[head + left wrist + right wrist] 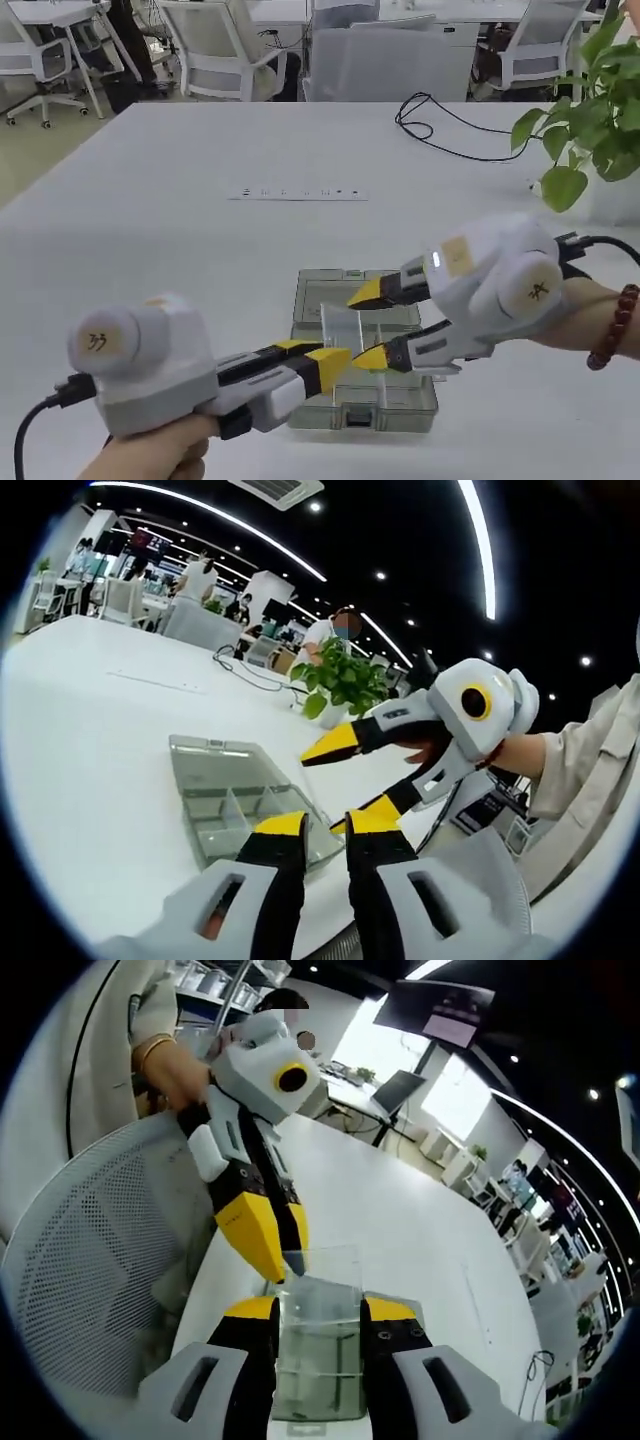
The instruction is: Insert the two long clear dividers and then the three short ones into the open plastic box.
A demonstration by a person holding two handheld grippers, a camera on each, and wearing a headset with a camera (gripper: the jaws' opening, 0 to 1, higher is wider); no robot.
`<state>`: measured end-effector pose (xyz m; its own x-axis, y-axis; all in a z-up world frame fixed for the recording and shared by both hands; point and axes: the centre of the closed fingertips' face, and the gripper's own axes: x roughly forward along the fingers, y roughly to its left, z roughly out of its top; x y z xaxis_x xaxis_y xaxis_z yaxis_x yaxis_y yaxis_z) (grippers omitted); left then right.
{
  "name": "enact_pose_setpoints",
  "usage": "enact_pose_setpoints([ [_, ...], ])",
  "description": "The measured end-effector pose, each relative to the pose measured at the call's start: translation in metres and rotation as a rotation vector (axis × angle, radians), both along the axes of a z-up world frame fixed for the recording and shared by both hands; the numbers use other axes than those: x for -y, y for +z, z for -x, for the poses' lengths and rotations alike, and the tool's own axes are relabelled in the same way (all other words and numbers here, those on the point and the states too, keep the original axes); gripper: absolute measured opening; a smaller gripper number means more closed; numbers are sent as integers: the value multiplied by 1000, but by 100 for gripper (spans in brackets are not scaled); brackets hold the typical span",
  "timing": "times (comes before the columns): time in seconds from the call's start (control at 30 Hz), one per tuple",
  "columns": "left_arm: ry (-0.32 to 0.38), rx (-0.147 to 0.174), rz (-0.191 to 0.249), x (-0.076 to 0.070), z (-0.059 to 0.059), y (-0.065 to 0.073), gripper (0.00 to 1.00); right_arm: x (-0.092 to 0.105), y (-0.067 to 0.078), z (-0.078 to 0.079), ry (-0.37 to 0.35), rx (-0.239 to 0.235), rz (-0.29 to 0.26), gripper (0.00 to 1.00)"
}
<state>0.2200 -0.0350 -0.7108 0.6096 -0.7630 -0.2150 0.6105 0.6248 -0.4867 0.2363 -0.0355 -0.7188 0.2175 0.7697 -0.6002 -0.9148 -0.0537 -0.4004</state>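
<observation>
Clear plastic makes this hard to read. The divider [320, 1355] shows mainly as faint edges and glare, an upright see-through panel whose lower part is cut off at the bottom of the right gripper view. Nearest the person, the left gripper [318, 358] reaches in over the near left corner of the box [395, 408]. Its yellow-tipped jaws are drawn close together, with their point at the divider's top edge; whether they actually nip that edge cannot be told. The box lies open on the white table [150, 200], grey-tinted and transparent, with a latch on its near wall. The partitions inside it blur into reflections and cannot be counted. Over the middle of the box, the right gripper [370, 325] comes in from the box's right side and pinches the divider by its two side edges; whether the panel touches the box is unclear. Beyond the box lies a pale strip [297, 193] with small dark marks, too small to identify. Farther off, to the right of the box, are a black cable [440, 135] and a green plant [585, 110].
</observation>
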Motion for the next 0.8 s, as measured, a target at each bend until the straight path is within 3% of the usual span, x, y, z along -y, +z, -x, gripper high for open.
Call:
enact_pose_setpoints([
  [0.1,9,-7,-3,-2,-1,-1,1,-2,0,1,3,8,0,33],
  [0.37,20,-63,-1,-5,-4,-7,0,-3,-1,-1,-9,24,3,33],
  [0.5,32,-118,30,-7,-6,-7,0,-4,0,-3,-20,29,-2,33],
  [0.57,23,-166,36,-5,-4,-9,0,-3,-2,-1,-33,12,2,33],
  [0.8,15,-177,33,-4,-5,-8,0,0,-2,-2,-48,23,-1,33],
])
